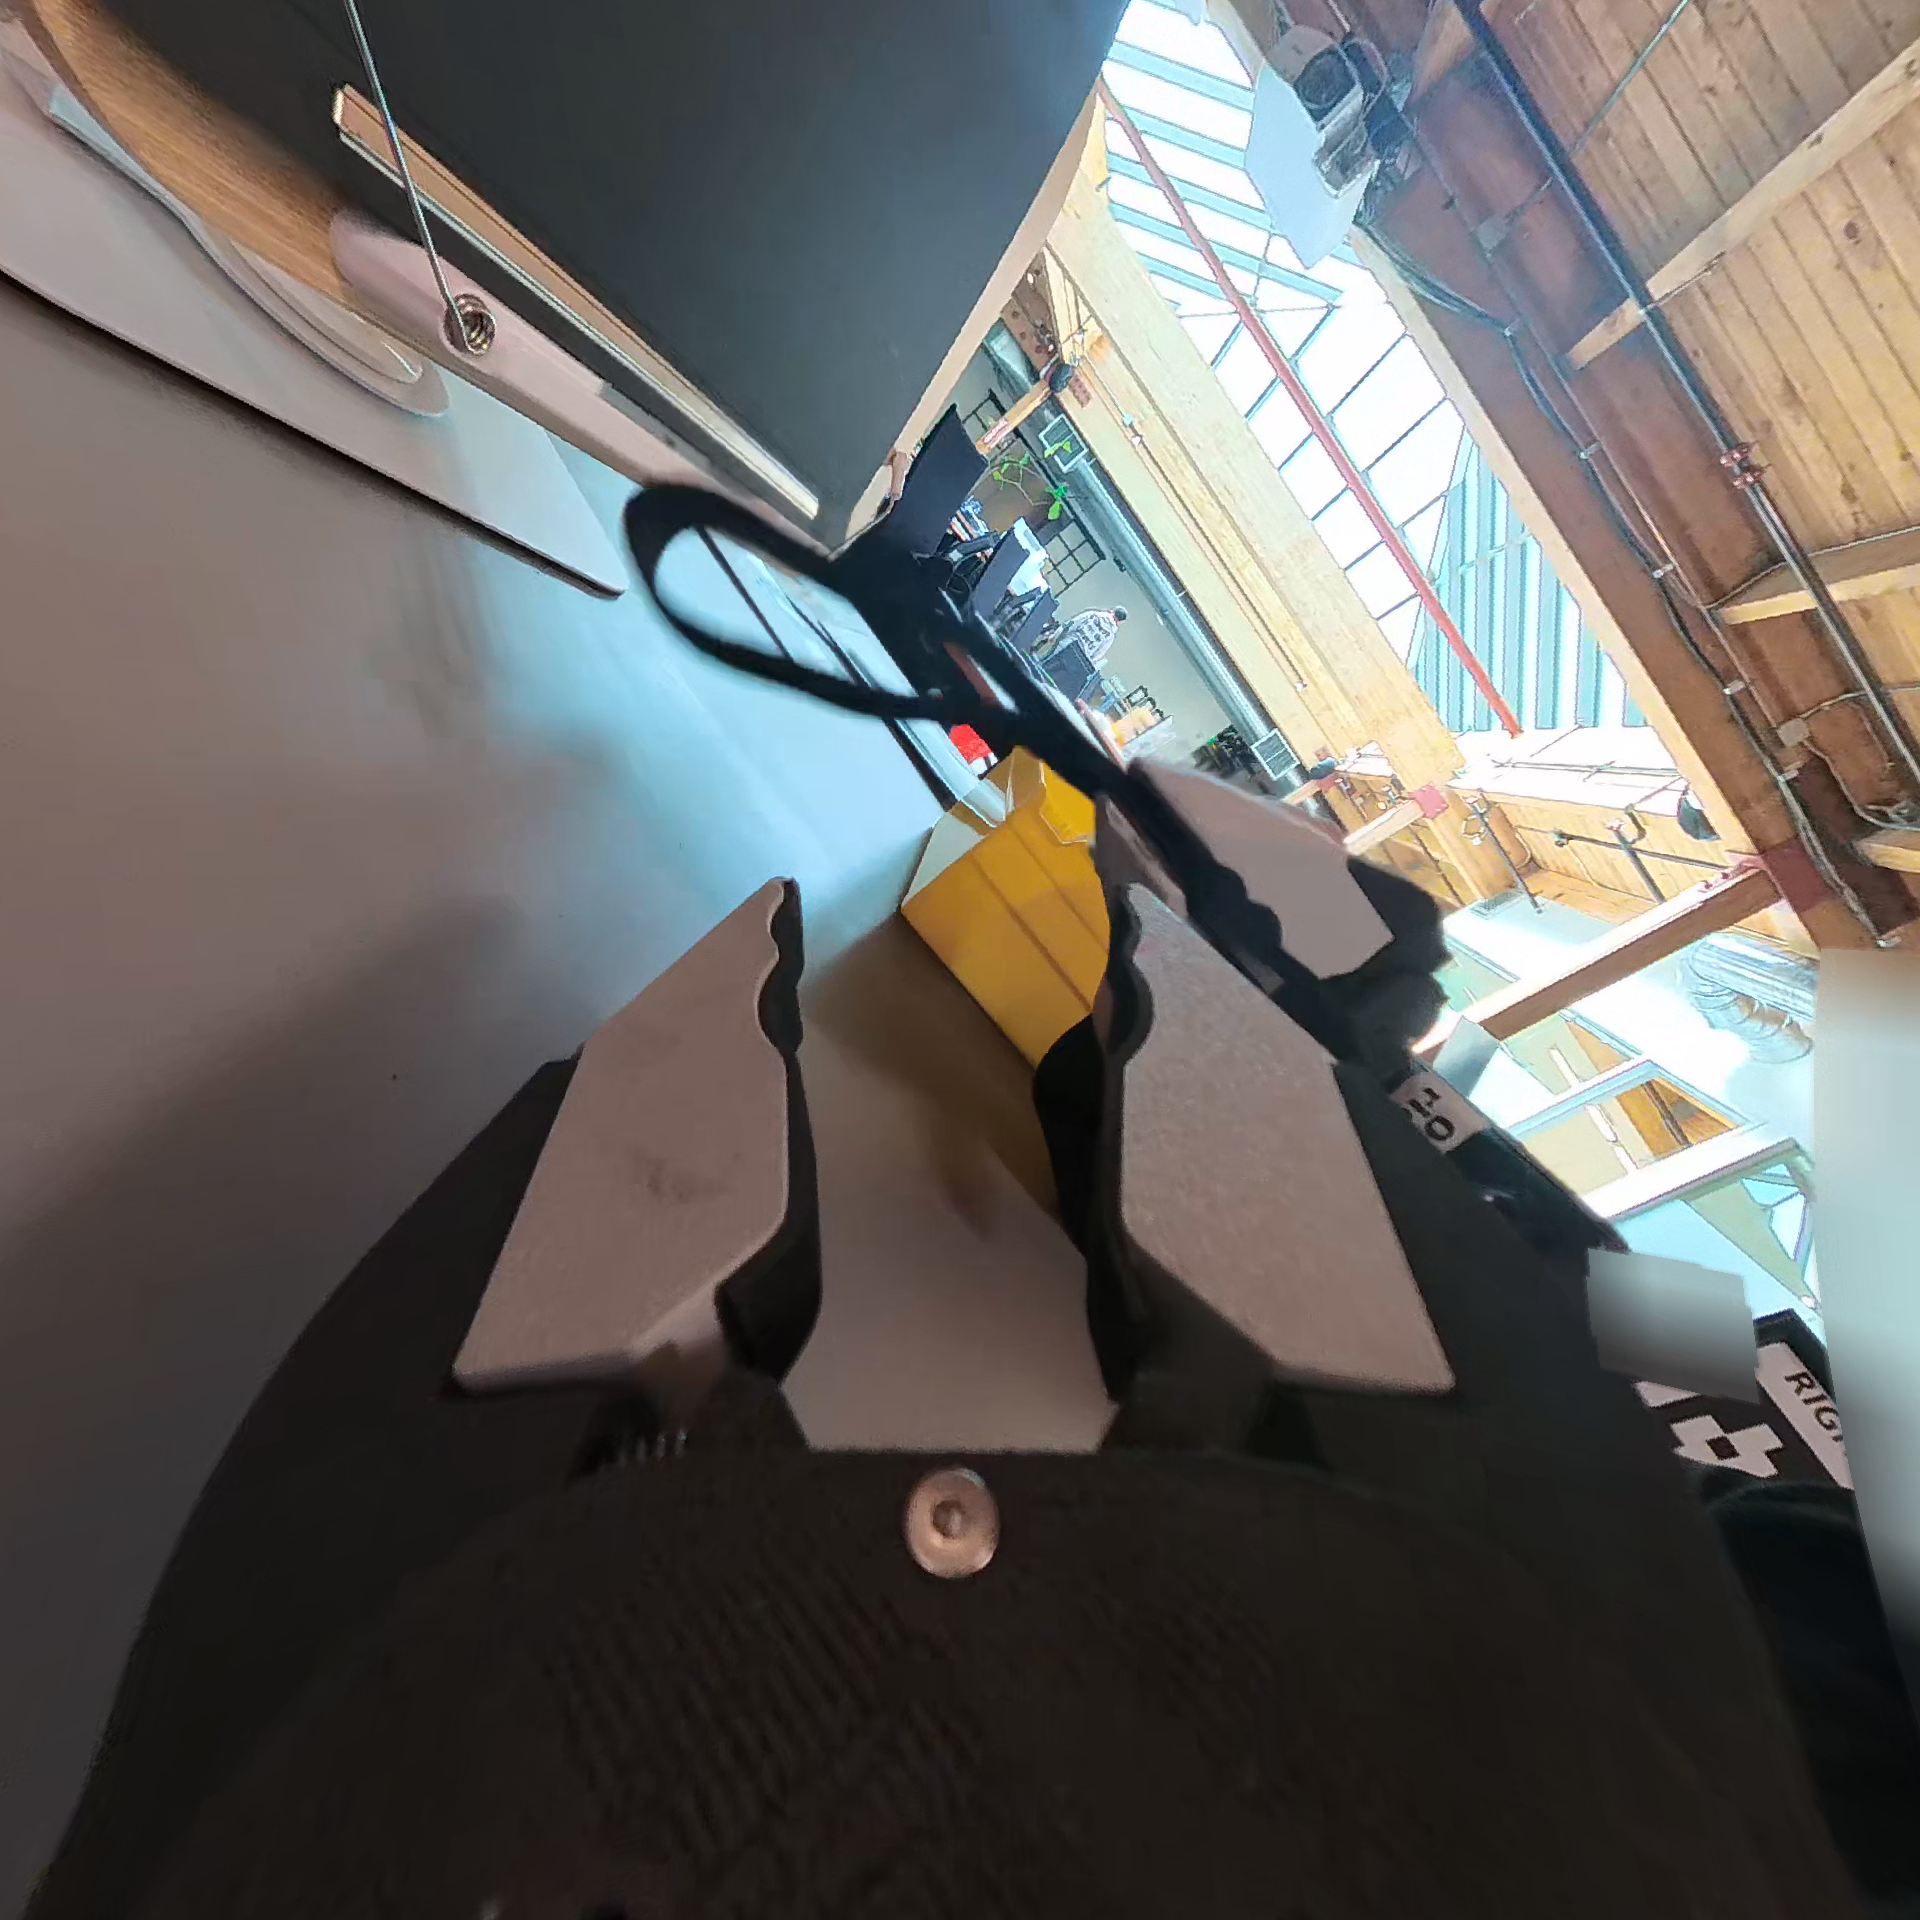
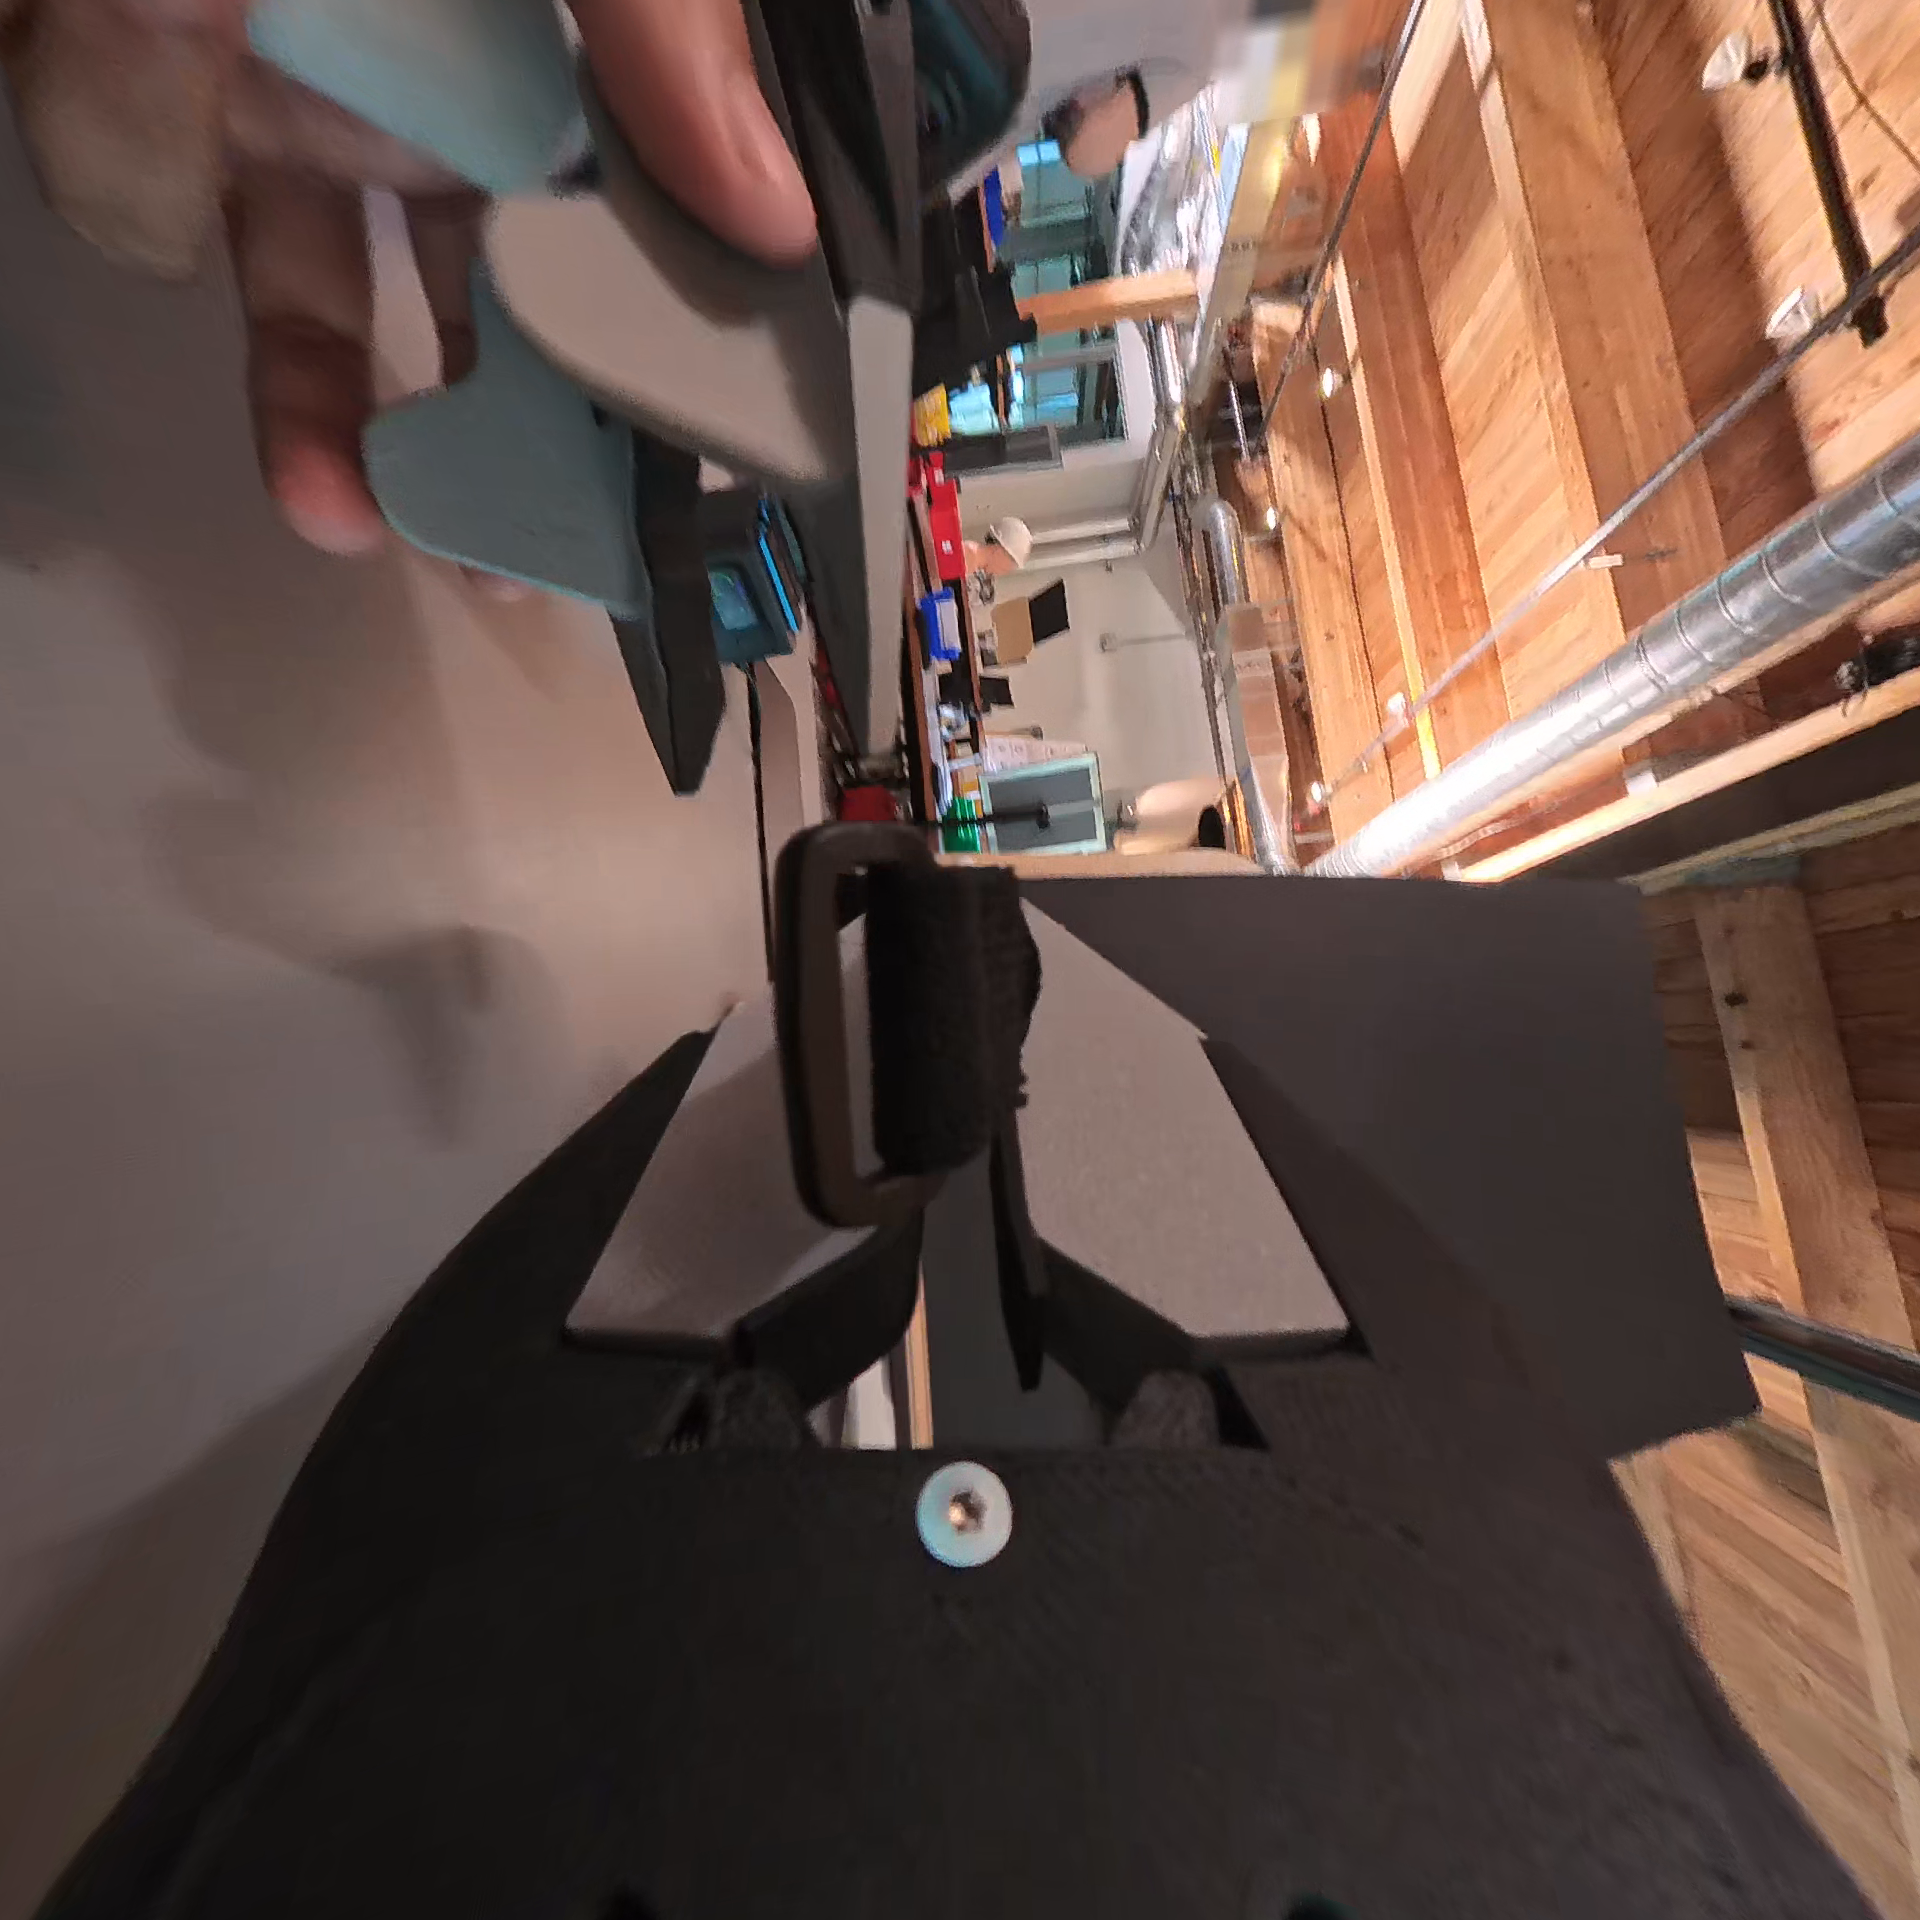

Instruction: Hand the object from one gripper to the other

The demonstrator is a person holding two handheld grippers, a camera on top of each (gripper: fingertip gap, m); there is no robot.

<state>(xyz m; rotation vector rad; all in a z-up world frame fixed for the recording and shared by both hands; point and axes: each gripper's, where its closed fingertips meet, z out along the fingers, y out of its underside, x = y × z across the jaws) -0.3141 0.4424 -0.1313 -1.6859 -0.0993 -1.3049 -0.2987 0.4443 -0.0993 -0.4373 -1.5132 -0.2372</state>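
The object is a black strap with a plastic ring buckle (image 2: 821,1039). My right gripper (image 2: 925,1049) is shut on it, with the webbing pinched between the jaws. In the left wrist view the strap's loop (image 1: 717,623) hangs out past the right gripper (image 1: 1236,883), which sits just ahead and right of my left gripper (image 1: 951,914). My left gripper is open and empty, with its grey fingers (image 1: 686,1122) well apart. In the right wrist view it shows blurred at the upper left (image 2: 665,343), held by a hand (image 2: 686,125).
A grey table top (image 1: 260,831) lies on the left. A yellow box (image 1: 997,935) stands beyond my left fingers. A dark panel with a wood edge (image 1: 675,208) is at the top. People, shelves and a wooden ceiling (image 2: 1558,416) show behind. Spacing between my two grippers at the tips: around 4 cm.
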